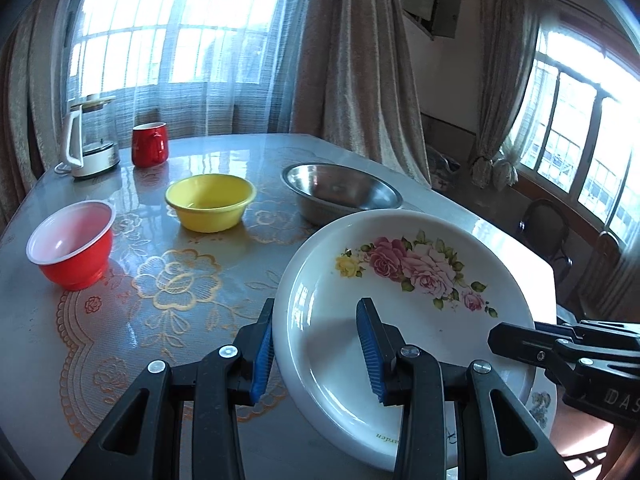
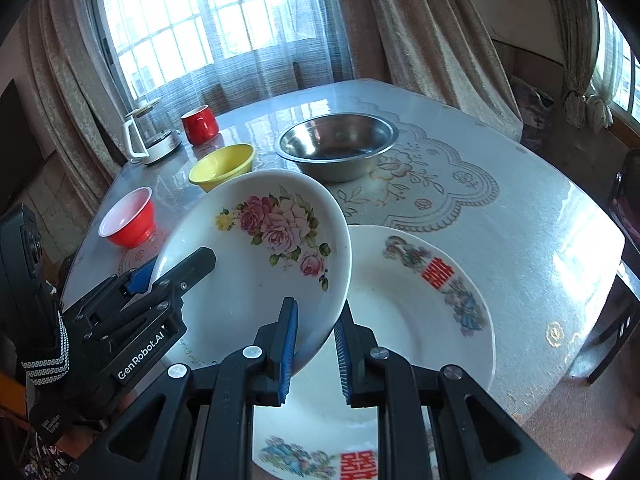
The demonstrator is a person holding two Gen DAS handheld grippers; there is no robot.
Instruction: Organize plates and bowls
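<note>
The left gripper [image 1: 316, 354] was closed on the near left rim of the rose plate [image 1: 420, 300], one blue pad outside the rim and one inside the dish. The right gripper [image 2: 316, 350] was clamped on the opposite rim of the same plate, with the edge pinched between both pads. The rose plate was tilted, carried clear of the bench [image 2: 540, 208] by the two grippers. Directly beneath it, on the near side of the bench, lay a second plate [image 2: 420, 312] with a red symbol and blue ornament; whether the two plates touched could not be determined.

Farther back on the bench stood three bowls, well apart from one another: a red bowl [image 1: 72, 244] at the left, a yellow bowl [image 1: 210, 202] in the middle, and a steel bowl [image 1: 340, 192] at the right. At the far left corner stood a red mug [image 1: 150, 145] just beside a glass kettle [image 1: 90, 138]. All were upright.
</note>
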